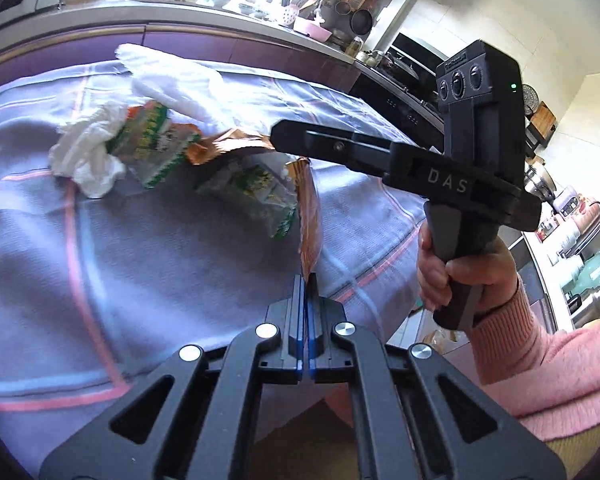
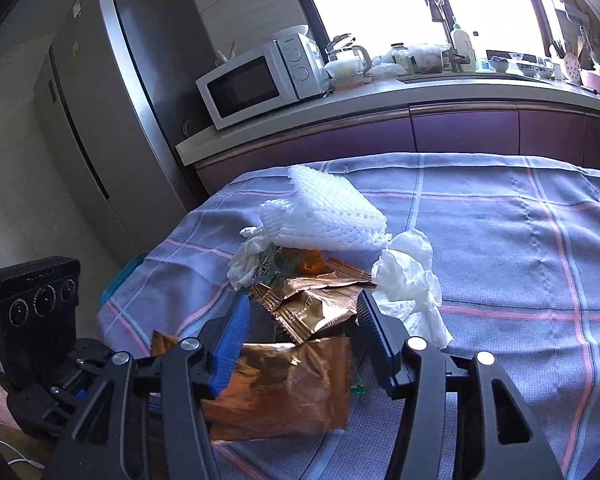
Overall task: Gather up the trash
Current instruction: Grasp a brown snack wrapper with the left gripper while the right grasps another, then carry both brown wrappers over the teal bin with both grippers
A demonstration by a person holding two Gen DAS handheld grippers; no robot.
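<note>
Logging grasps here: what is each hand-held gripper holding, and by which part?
Left hand-held gripper pinches the copper wrapper by its near edge. Right hand-held gripper is open, holding nothing.

You've got two gold wrappers (image 2: 316,312) (image 2: 284,388), two green packets (image 1: 152,140) (image 1: 256,196), two crumpled tissues (image 2: 412,280) (image 2: 246,260) — one foam net (image 2: 324,212)

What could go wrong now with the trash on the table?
The left tongs pinch only the edge of a brown wrapper, so it may slip out. The open right tongs hover over another brown wrapper; closing might also catch the crumpled tissue beside it or push the pile.
</note>
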